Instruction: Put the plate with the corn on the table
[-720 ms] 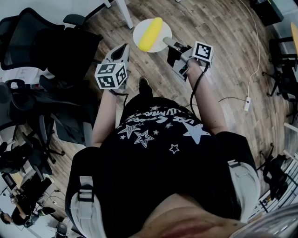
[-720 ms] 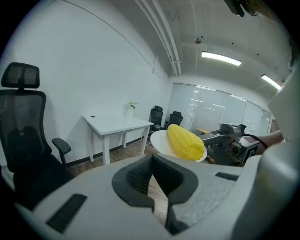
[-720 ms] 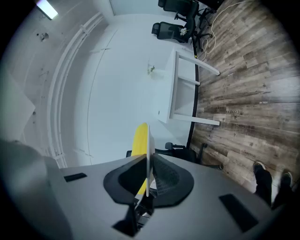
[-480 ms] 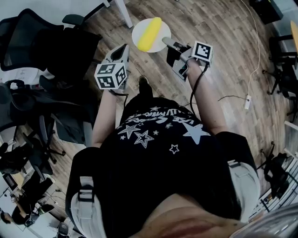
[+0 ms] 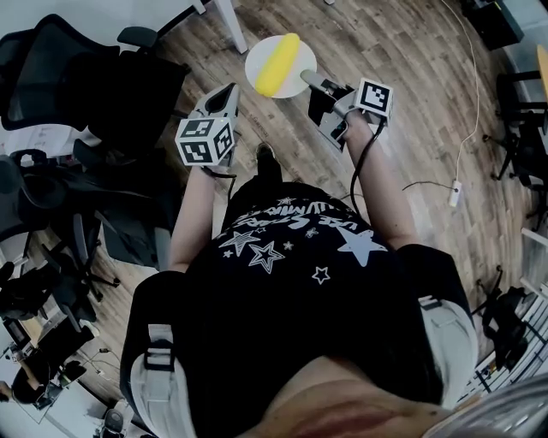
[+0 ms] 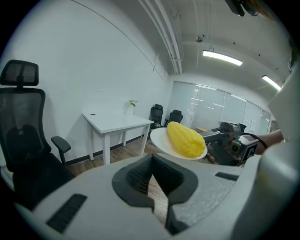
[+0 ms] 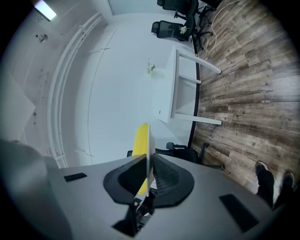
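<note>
A white plate (image 5: 291, 75) carrying a yellow corn cob (image 5: 277, 63) hangs in the air above the wooden floor. My right gripper (image 5: 318, 85) is shut on the plate's near rim and holds it roughly level. In the right gripper view the plate (image 7: 149, 149) shows edge-on between the pads, with the corn (image 7: 140, 137) on its left side. My left gripper (image 5: 224, 92) hovers to the left of the plate, apart from it, shut and holding nothing. Seen from the left gripper view, plate (image 6: 161, 140) and corn (image 6: 186, 139) float ahead of the left gripper (image 6: 153, 174). The white table (image 6: 117, 123) stands beyond.
Black office chairs (image 5: 81, 85) crowd the left side. A leg of the white table (image 5: 229, 24) stands just beyond the plate. A white cable (image 5: 469, 103) trails across the floor on the right. More chairs (image 6: 157, 113) stand at the far wall.
The plate and the right gripper drifted a few pixels left and back again. The left gripper has stayed in place.
</note>
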